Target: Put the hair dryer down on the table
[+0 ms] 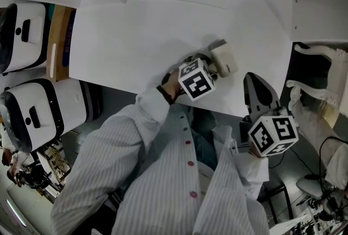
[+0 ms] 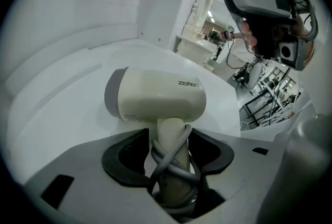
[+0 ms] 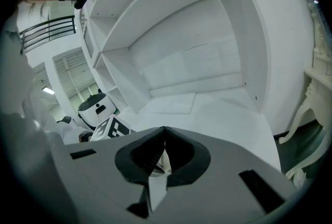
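Observation:
A cream hair dryer with a grey rear cap lies on the white table, close to its front edge. In the left gripper view its body rests on the tabletop, and its handle, wrapped in grey cord, points back between the jaws. My left gripper has both black pads against that handle. My right gripper hangs off the table's front right, tips together with nothing between them. It also shows in the left gripper view, held up by a hand.
Two white rounded robot bodies stand left of the table beside a brown box. White shelf walls rise behind the table. An ornate white furniture piece stands at the right. The table's front edge runs under my left arm.

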